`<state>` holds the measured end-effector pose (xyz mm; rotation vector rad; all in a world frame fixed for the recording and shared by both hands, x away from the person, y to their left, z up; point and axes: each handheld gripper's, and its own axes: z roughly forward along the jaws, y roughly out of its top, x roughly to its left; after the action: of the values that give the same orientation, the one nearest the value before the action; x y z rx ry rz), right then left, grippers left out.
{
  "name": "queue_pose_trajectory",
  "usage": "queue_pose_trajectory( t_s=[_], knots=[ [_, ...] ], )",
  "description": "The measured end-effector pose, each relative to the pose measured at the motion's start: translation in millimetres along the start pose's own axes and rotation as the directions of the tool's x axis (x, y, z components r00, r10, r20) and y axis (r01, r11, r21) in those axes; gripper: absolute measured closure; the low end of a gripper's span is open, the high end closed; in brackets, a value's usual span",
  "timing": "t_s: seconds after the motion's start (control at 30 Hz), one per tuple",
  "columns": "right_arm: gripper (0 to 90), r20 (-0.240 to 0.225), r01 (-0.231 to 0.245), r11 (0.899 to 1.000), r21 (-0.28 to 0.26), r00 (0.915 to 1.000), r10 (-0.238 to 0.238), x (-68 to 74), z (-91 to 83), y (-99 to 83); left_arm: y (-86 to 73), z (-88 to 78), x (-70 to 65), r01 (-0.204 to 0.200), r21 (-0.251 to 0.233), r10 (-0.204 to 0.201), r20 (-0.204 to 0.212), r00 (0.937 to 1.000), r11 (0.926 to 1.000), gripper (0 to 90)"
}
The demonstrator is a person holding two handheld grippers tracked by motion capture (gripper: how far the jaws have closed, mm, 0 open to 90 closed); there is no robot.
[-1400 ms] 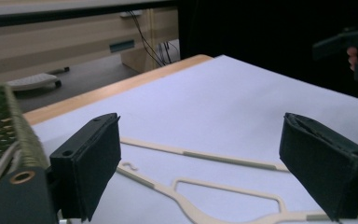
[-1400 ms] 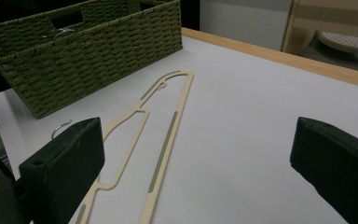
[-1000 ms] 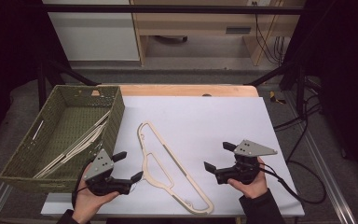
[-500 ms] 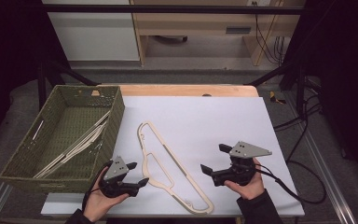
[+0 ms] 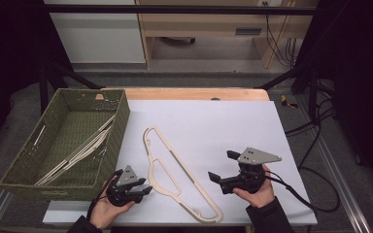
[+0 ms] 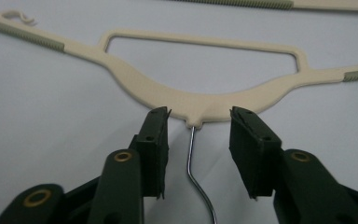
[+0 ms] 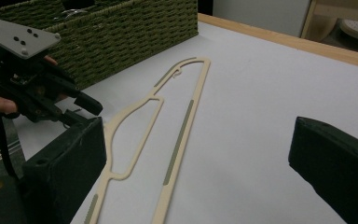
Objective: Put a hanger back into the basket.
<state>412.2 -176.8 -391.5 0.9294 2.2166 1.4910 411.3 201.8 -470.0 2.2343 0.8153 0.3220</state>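
Observation:
A cream plastic hanger [image 5: 182, 166] lies flat on the white table top. Its thin metal hook [image 6: 192, 158] runs from the neck [image 6: 186, 100] toward me, between the jaws of my left gripper [image 6: 199, 114]. Those jaws have just been closing, and a gap still shows on each side of the wire, so the pads do not touch it. In the high view this left gripper [image 5: 145, 191] sits low at the hanger's left side. My right gripper [image 5: 220, 165] stands wide open to the hanger's right, empty, facing the hanger [image 7: 186, 116] and the left gripper [image 7: 86, 109].
A green woven basket [image 5: 121, 121] stands at the table's left and holds several more cream hangers [image 5: 77, 153]. Its wall [image 7: 135, 32] rises just behind the left hand. A wooden edge [image 5: 194, 93] borders the far side of the table.
My left gripper has come down and moved right to the hanger's neck, and its jaws have narrowed around the hook wire. The right gripper and the hanger have stayed put.

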Motion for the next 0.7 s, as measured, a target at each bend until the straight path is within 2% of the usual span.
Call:
queue_pose_trajectory(
  t_s=[0.3,0.5,0.7],
  knots=[
    [4.7,-0.002,0.002,1.000,0.007,1.0000,-0.002,0.2,1.0,-0.4,-2.5,3.9,0.3,-0.001,0.028,0.002,-0.005,1.0000,0.9996,76.0],
    [4.7,-0.003,0.003,1.000,0.009,1.0000,-0.003,1.0,1.9,-0.3,-3.1,4.6,1.2,0.005,0.022,-0.004,-0.017,0.9998,0.9997,81.0],
    [4.8,-0.012,0.004,1.000,0.011,0.9999,-0.004,4.1,6.0,1.3,-0.3,5.8,2.0,0.036,0.045,-0.035,-0.010,0.9993,0.9983,82.8]
  ],
)
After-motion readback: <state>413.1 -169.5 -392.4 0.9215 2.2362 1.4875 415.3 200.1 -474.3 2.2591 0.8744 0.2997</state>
